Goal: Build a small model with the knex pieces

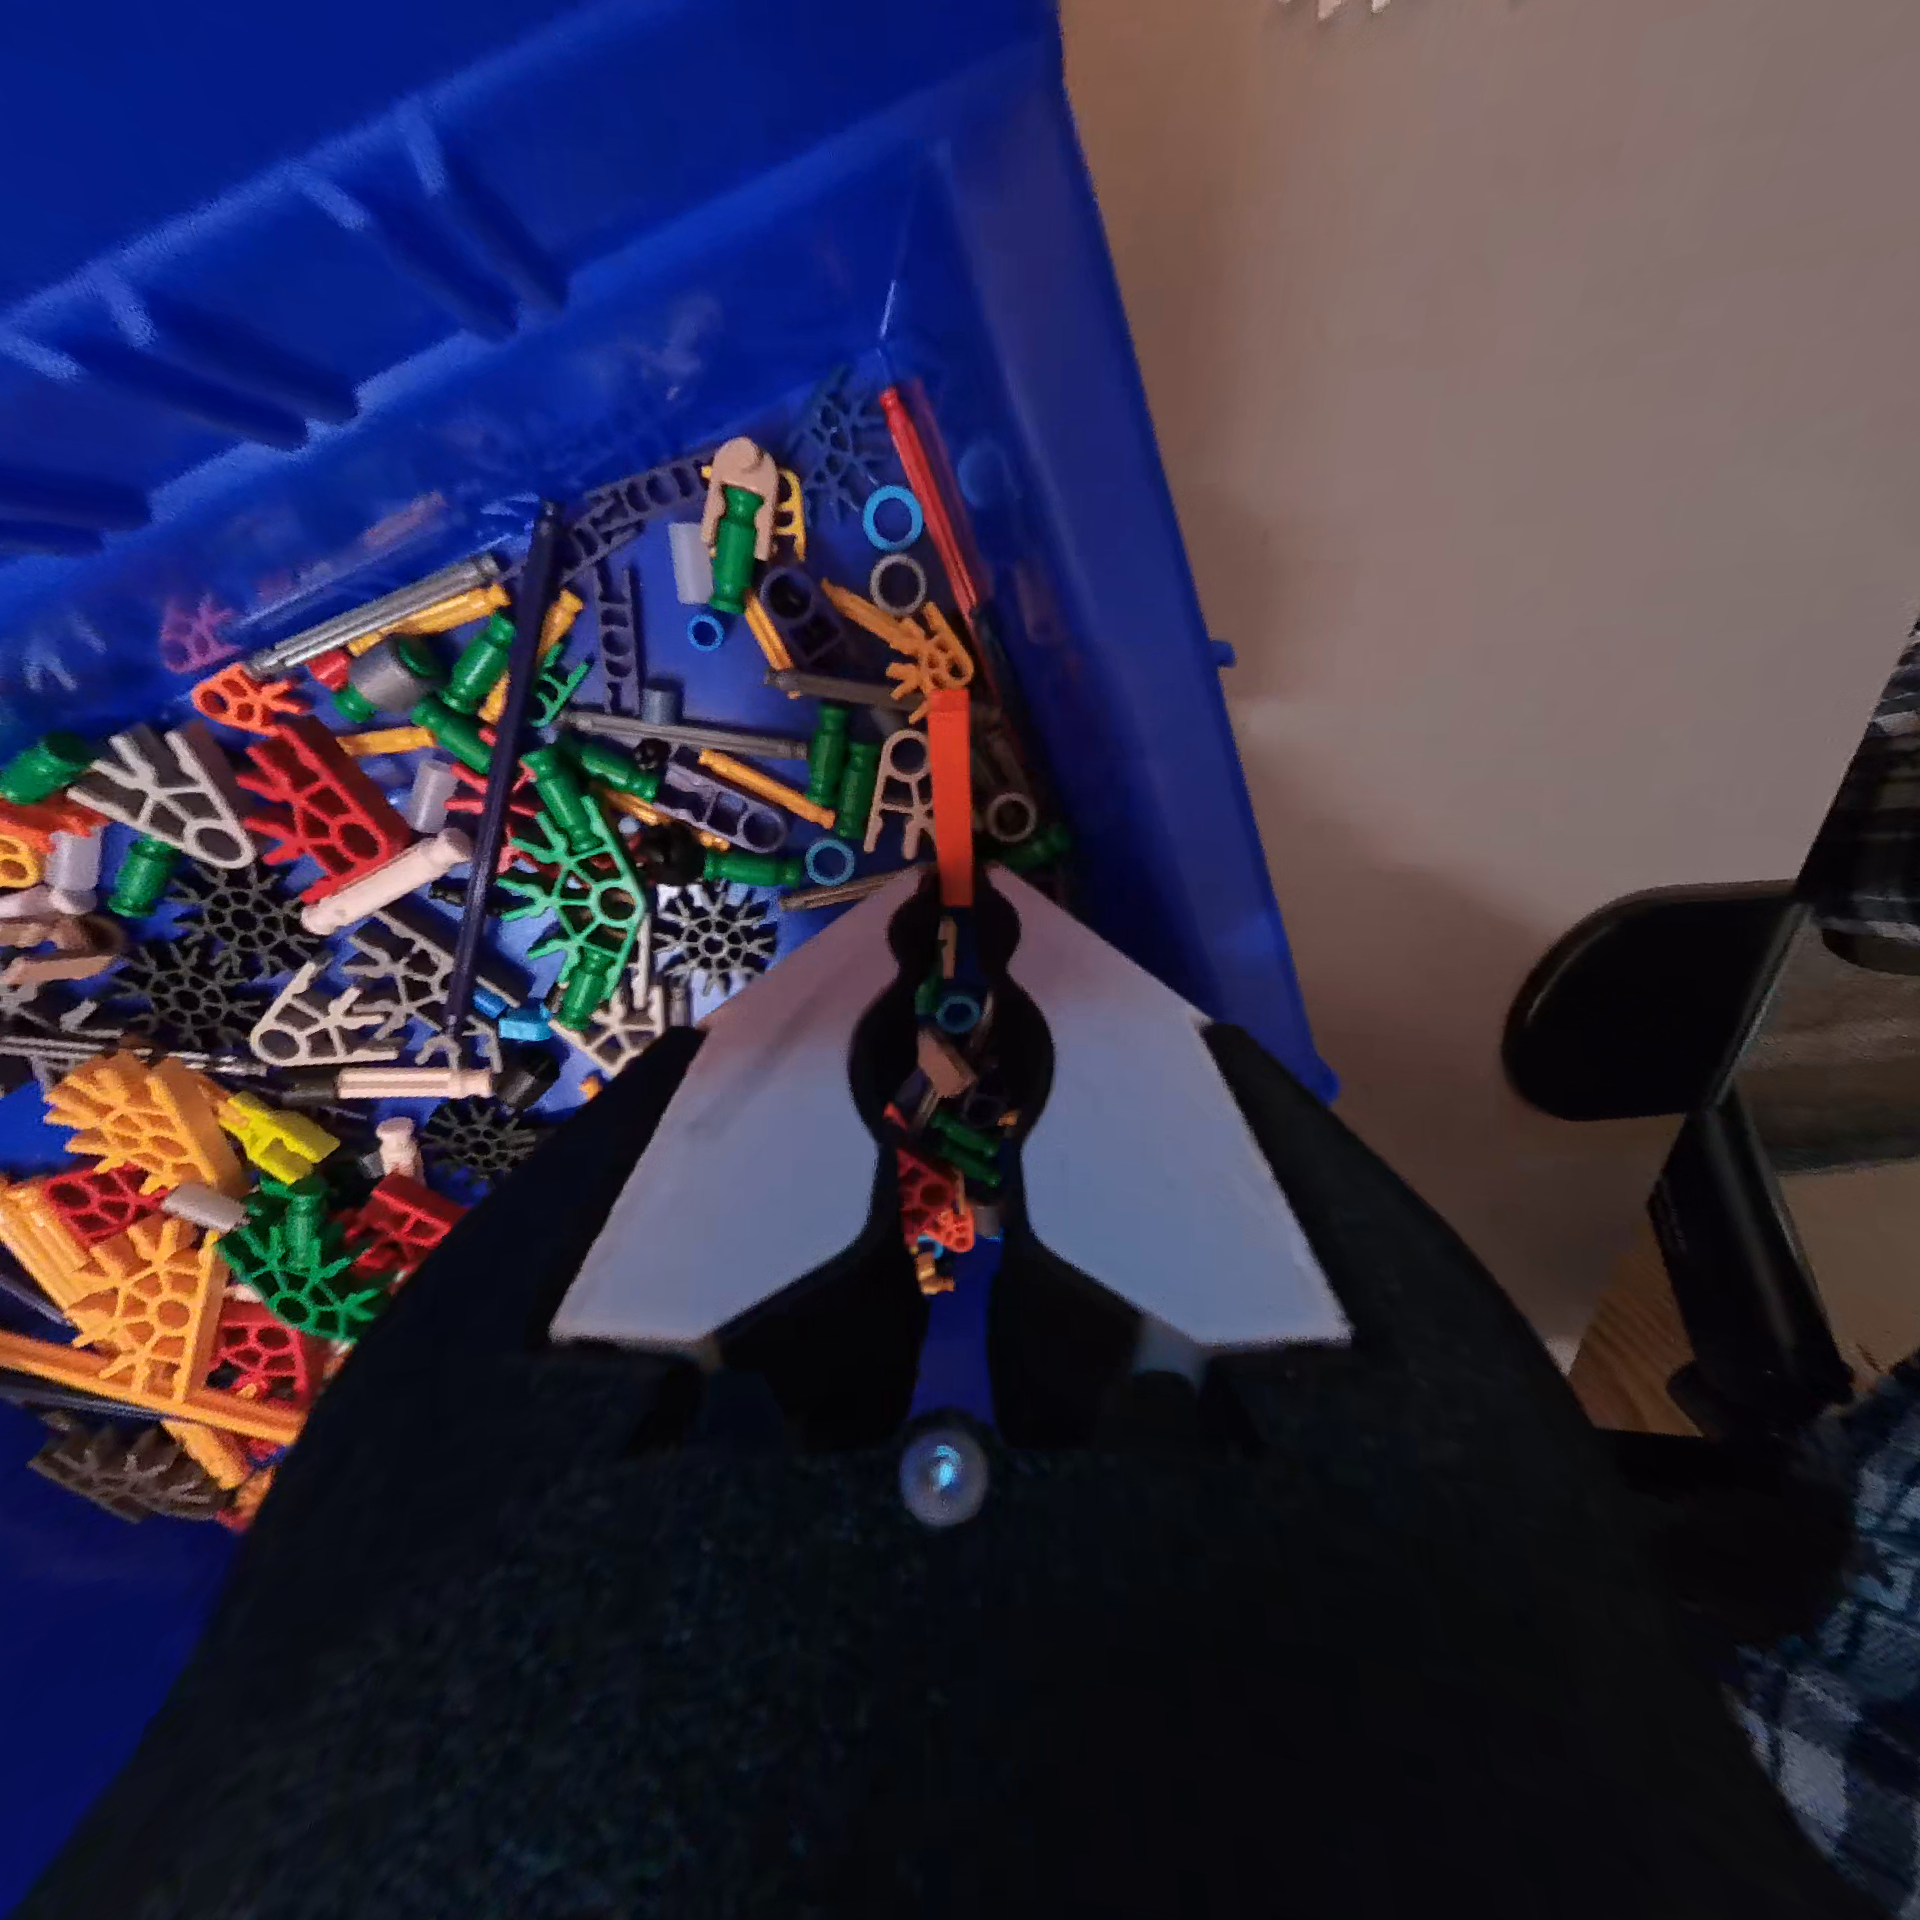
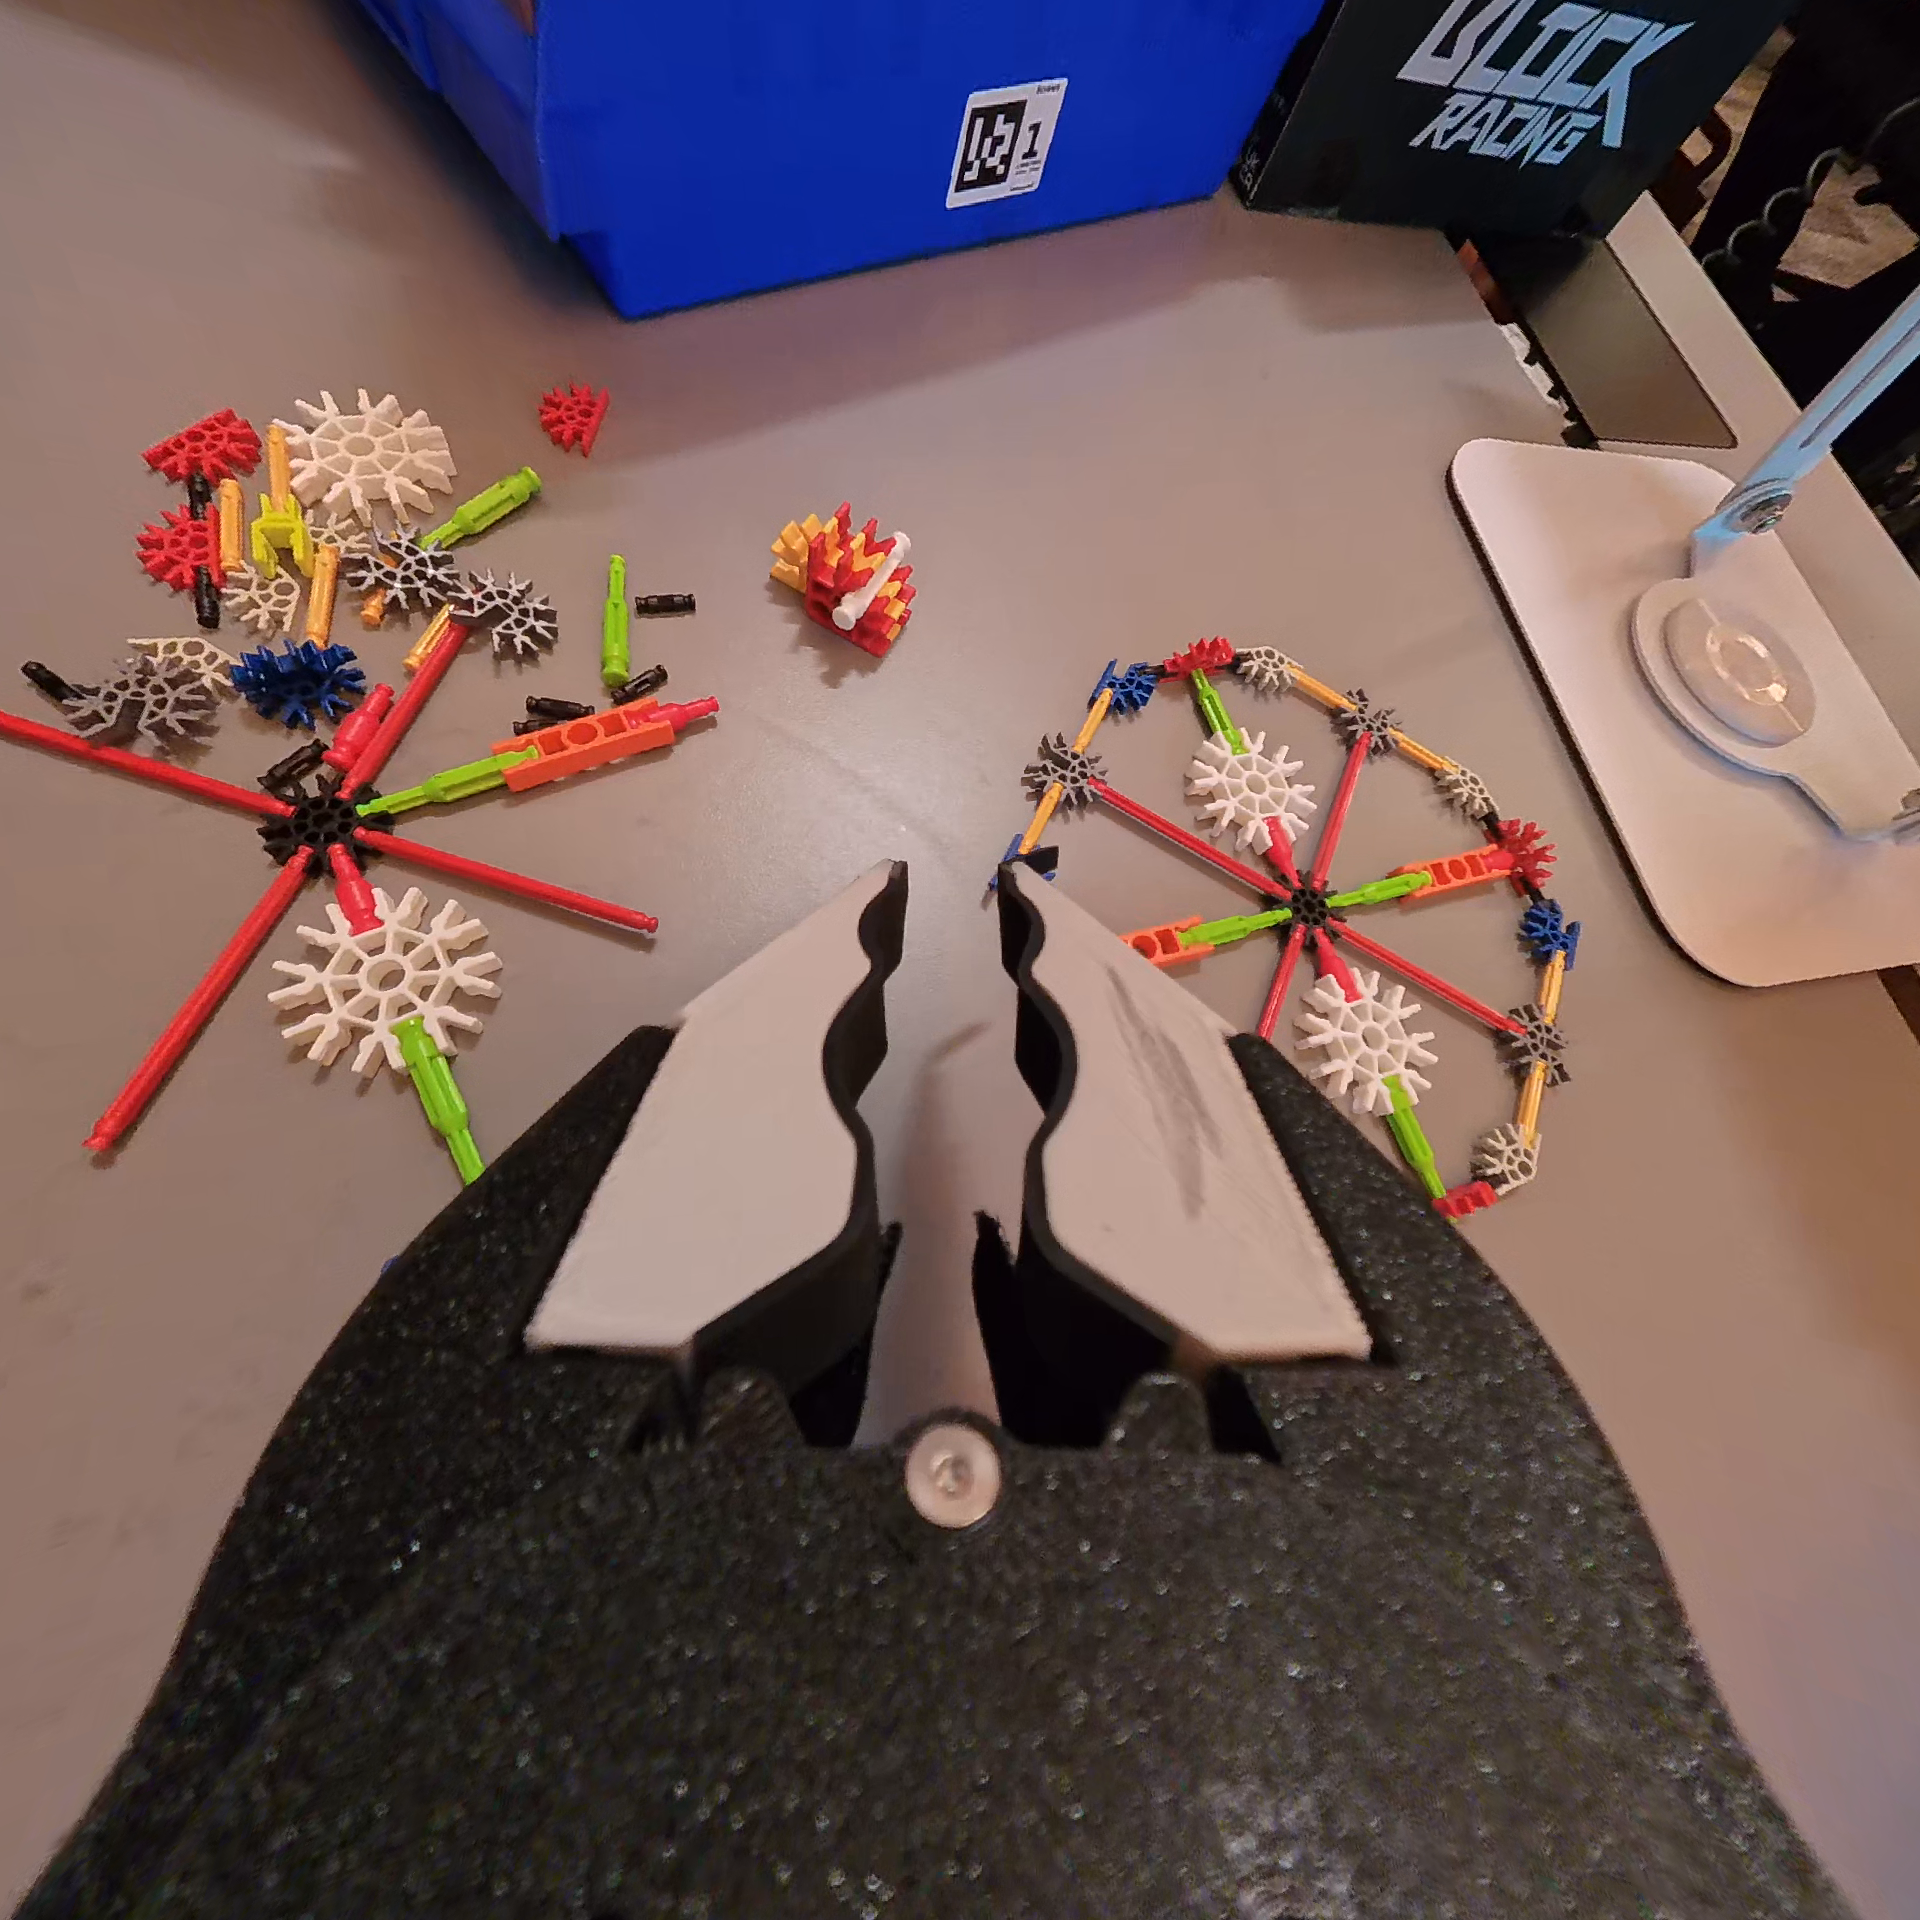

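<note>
Much of the blue bin (image 1: pixel 540 312) is taken up by a jumble of small plastic building pieces, and the left gripper's black body hides the near part of that pile. The left gripper (image 1: pixel 951 883) has its jaws pressed nearly together on the near end of an orange flat strip (image 1: pixel 949 774), which sticks out past the tips toward the bin's right wall. How far the strip runs back between the jaws is hard to make out. Right of the bin, dark blurred shapes are cut off by the frame edge.

The right gripper (image 2: pixel 951 878) hovers over a grey table (image 2: pixel 935 436) with its jaws narrowly apart and nothing between them. Its body covers the near rim of a spoked wheel model (image 2: pixel 1304 899) just to the right and the end of a green rod on the half-built hub with red rods (image 2: pixel 322 821) to the left. Farther left lies a scatter of loose connectors (image 2: pixel 312 551); a small red and yellow cluster (image 2: pixel 847 582) sits alone beyond the tips. At the far side stand the bin, a dark box (image 2: pixel 1496 104), and a white stand base (image 2: pixel 1621 623).
</note>
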Tool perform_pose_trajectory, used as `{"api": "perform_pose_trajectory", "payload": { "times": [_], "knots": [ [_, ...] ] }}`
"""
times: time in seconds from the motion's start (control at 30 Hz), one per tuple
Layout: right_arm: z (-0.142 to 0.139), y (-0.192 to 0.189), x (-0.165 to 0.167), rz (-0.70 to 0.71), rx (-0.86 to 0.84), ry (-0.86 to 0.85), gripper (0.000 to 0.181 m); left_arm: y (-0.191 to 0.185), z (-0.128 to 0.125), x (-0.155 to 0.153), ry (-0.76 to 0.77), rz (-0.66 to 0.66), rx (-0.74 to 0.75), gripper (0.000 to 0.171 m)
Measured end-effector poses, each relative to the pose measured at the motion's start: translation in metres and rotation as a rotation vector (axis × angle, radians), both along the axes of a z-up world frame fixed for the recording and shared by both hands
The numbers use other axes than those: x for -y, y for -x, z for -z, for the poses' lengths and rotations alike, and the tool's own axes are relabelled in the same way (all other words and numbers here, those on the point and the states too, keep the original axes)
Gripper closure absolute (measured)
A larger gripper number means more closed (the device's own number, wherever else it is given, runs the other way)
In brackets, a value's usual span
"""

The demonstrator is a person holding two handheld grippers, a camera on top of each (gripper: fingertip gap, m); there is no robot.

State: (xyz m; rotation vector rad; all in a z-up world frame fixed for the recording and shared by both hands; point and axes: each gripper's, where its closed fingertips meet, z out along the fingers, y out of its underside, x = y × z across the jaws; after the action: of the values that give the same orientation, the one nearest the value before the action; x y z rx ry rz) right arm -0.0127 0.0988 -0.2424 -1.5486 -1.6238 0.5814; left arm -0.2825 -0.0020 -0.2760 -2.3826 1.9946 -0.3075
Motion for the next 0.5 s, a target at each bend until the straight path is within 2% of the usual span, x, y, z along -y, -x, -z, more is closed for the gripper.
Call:
{"api": "perform_pose_trajectory", "payload": {
  "times": [0.13,0.3,0.5],
  "knots": [
    [-0.002,-0.001,-0.002,0.008,-0.006,-0.002,0.164,-0.005,-0.013,-0.014,-0.077,-0.022,0.062,0.166],
    [-0.006,-0.002,-0.002,0.012,-0.02,-0.011,0.165,-0.022,-0.048,-0.041,-0.251,-0.057,0.208,0.167],
    [-0.02,-0.001,0.0,0.01,-0.088,-0.007,0.164,-0.047,-0.082,-0.056,-0.433,-0.035,0.308,0.167]
  ]
}}
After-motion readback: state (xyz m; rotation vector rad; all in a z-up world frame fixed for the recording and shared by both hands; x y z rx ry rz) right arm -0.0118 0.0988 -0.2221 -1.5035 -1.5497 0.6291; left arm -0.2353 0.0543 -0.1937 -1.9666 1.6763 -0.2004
